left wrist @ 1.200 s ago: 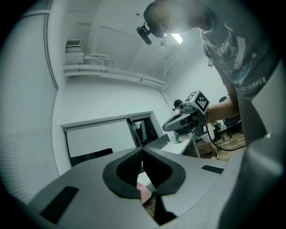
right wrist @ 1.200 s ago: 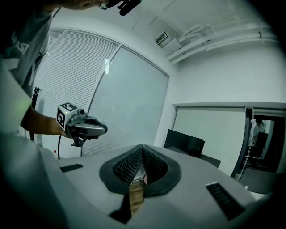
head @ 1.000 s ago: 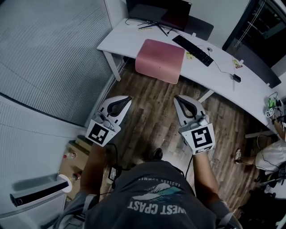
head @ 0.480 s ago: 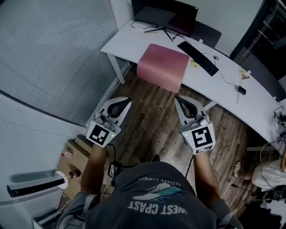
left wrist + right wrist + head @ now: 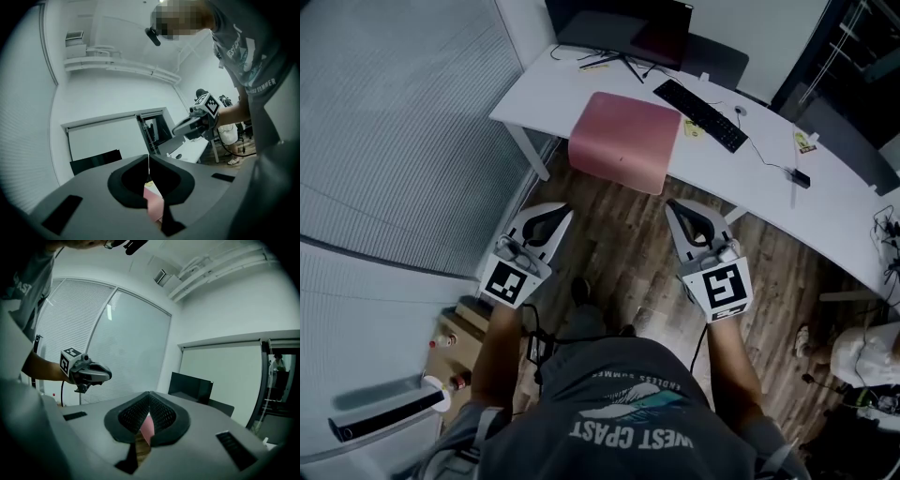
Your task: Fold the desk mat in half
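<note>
The pink desk mat [image 5: 621, 141] lies flat on the white desk [image 5: 769, 169], its near edge hanging a little over the desk's front. Both grippers hover above the wooden floor, short of the desk. My left gripper [image 5: 566, 208] is shut and empty, below the mat's left corner. My right gripper [image 5: 672, 205] is shut and empty too, below the mat's right corner. In the left gripper view a sliver of the mat [image 5: 153, 206] shows through the gap behind the closed jaws, and the right gripper [image 5: 177, 132] is seen at the side. The right gripper view likewise shows the mat [image 5: 147, 426] and the left gripper [image 5: 108, 374].
A black keyboard [image 5: 698, 112] lies right of the mat, a dark monitor [image 5: 628, 26] stands behind it. Cables and small items sit on the desk's right part. A blinds-covered glass wall [image 5: 384, 141] runs along the left. Cardboard boxes [image 5: 455, 337] stand at the lower left. A seated person [image 5: 867, 352] is at the far right.
The view has shifted slightly, so the desk and mat sit a little further left. A foot now shows on the floor between the grippers. Both grippers stay shut in the same pose.
</note>
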Available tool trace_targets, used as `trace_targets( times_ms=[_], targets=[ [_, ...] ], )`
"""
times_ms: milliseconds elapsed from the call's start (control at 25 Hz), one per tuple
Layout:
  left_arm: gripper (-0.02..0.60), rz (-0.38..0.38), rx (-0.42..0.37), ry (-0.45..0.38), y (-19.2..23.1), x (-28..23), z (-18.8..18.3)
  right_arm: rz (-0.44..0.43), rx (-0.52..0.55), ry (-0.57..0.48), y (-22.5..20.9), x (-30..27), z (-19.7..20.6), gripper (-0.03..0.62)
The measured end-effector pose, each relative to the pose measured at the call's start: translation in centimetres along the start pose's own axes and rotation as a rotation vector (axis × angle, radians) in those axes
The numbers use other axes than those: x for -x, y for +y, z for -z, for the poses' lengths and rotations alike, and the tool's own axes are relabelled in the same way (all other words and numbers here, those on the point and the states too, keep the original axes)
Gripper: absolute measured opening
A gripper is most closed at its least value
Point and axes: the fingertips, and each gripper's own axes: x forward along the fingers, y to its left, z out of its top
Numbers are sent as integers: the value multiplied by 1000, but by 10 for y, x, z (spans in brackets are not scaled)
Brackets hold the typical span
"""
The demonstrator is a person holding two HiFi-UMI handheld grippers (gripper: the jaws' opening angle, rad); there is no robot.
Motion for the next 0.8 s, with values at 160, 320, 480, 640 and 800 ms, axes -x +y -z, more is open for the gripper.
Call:
trace_targets(
  times_ms=[160, 320, 480, 640, 800],
  targets=[
    [21, 64, -7, -27, 15, -32, 8, 71, 1, 21, -25, -8, 6, 26],
    [21, 146, -16, -46, 33, -66, 16, 154, -15, 46, -46, -17, 10, 26],
    [21, 200, 0, -68, 56, -89, 21, 204, -23, 76, -60, -36, 13, 26],
    [21, 249, 3, -72, 79, -106, 31, 246, -39, 91, -72, -59, 14, 26],
    [21, 283, 1, -78, 103, -117, 42, 276, -48, 115, -77, -81, 17, 26]
  ],
)
